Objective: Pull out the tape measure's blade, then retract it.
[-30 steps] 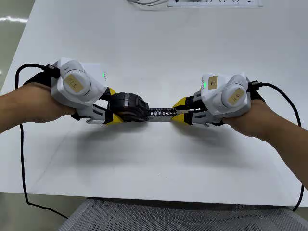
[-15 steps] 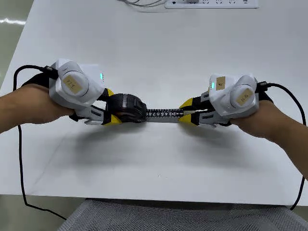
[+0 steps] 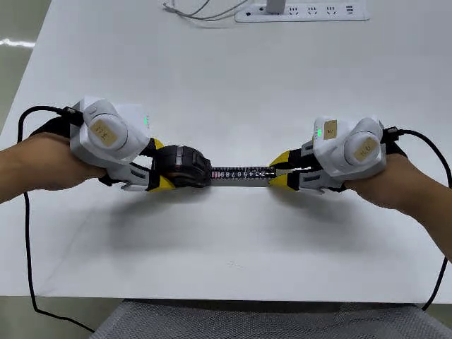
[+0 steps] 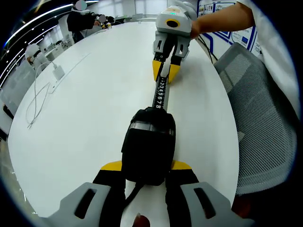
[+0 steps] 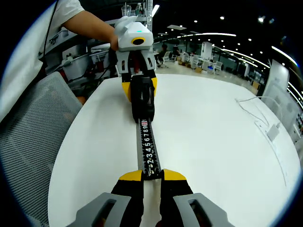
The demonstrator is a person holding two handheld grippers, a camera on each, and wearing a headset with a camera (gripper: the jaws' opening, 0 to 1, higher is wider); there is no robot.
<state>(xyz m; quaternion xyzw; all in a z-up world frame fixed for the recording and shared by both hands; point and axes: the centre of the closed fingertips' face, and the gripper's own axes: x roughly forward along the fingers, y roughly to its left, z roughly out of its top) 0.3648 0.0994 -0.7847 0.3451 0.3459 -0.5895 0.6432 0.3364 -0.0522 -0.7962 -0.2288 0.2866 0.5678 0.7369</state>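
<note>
A black tape measure case (image 3: pixel 182 167) sits just above the white table, held between the yellow-tipped jaws of my left gripper (image 3: pixel 161 167). In the left gripper view the case (image 4: pixel 149 144) fills the space between the jaws. Its blade (image 3: pixel 240 173) with printed numbers runs right to my right gripper (image 3: pixel 281 171), which is shut on the blade's end. In the right gripper view the blade (image 5: pixel 147 150) stretches from my jaws to the case (image 5: pixel 142 97), with numbers up to 9 showing.
A white power strip (image 3: pixel 304 11) with a plugged white cable (image 3: pixel 194 11) lies at the table's far edge. Black cables (image 3: pixel 28 212) trail from both grippers. A grey mesh chair (image 3: pixel 247 321) stands at the near table edge.
The right gripper has moved to the right, away from the left, drawing more of the blade out of the case. The case has stayed in the left gripper.
</note>
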